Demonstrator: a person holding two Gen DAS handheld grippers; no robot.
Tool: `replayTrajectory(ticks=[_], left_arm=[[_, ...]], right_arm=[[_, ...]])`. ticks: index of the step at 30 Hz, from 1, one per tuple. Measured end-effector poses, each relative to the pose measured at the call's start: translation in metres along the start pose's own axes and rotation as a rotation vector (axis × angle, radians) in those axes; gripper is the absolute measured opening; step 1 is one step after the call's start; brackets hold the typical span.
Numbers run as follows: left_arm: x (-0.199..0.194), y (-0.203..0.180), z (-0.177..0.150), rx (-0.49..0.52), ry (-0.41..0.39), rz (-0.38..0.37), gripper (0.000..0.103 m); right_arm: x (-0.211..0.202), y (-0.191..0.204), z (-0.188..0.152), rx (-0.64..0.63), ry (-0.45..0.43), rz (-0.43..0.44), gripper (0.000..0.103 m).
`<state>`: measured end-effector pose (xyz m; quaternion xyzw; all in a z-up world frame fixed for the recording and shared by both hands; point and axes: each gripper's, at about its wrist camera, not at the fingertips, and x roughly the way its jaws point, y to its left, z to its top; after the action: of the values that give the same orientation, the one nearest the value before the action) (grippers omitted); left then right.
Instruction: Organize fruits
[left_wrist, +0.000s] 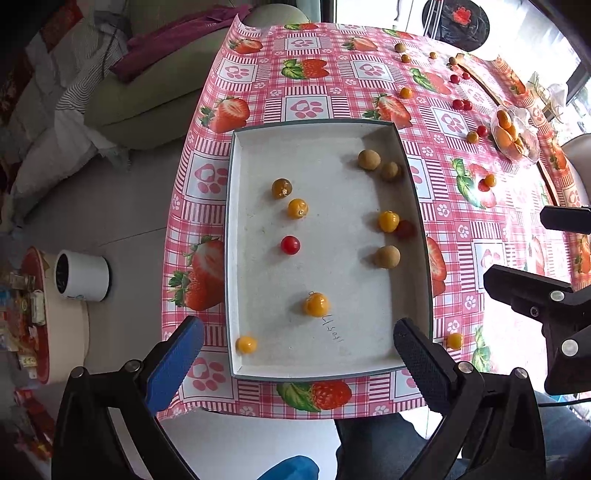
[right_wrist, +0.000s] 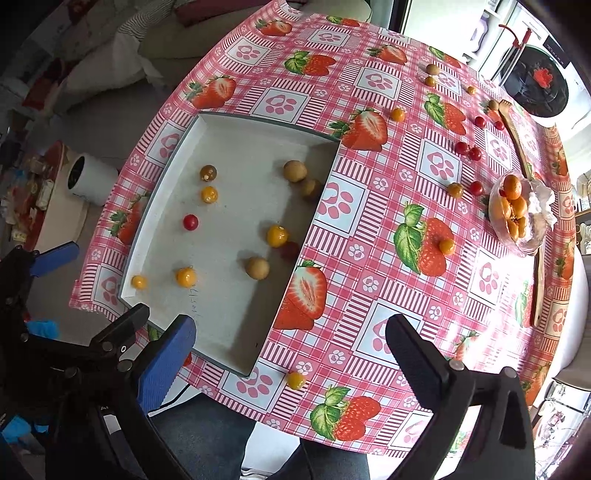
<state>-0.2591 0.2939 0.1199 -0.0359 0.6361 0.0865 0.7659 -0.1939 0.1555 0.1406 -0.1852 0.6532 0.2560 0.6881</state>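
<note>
Left wrist view: both claws gape empty, left claw (left_wrist: 299, 354) above tray (left_wrist: 317, 373).

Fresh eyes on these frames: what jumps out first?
The loud pink strawberry tablecloth, then the white tray at its left end, holding small yellow, red and brown fruits. More fruits lie scattered to the tray's right, near a clear bag of oranges; both grippers hover open and empty.

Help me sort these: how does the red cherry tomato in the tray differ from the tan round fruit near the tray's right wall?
The red cherry tomato is glossy red; the tan fruit is dull beige-brown. The tomato looks smaller than the tan fruit. The tomato lies in the open middle of the tray; the tan fruit lies beside the right wall. Both are round, loose and ungripped.
</note>
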Motion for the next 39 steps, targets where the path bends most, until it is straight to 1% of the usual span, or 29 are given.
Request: replayTrajectory(ticks=[11, 39], left_arm=[[-0.0025, -0.0045, -0.0064, 0.009, 0.006, 0.021, 0.103], [-0.0035, -0.0094, -0.0104, 0.048, 0.009, 0.022, 0.103]], right_arm=[[-0.0007, -0.0040, -0.0043, 0.017, 0.003, 0.013, 0.103], [0.0030, -0.0010, -0.0089, 0.010, 0.021, 0.006, 0.103]])
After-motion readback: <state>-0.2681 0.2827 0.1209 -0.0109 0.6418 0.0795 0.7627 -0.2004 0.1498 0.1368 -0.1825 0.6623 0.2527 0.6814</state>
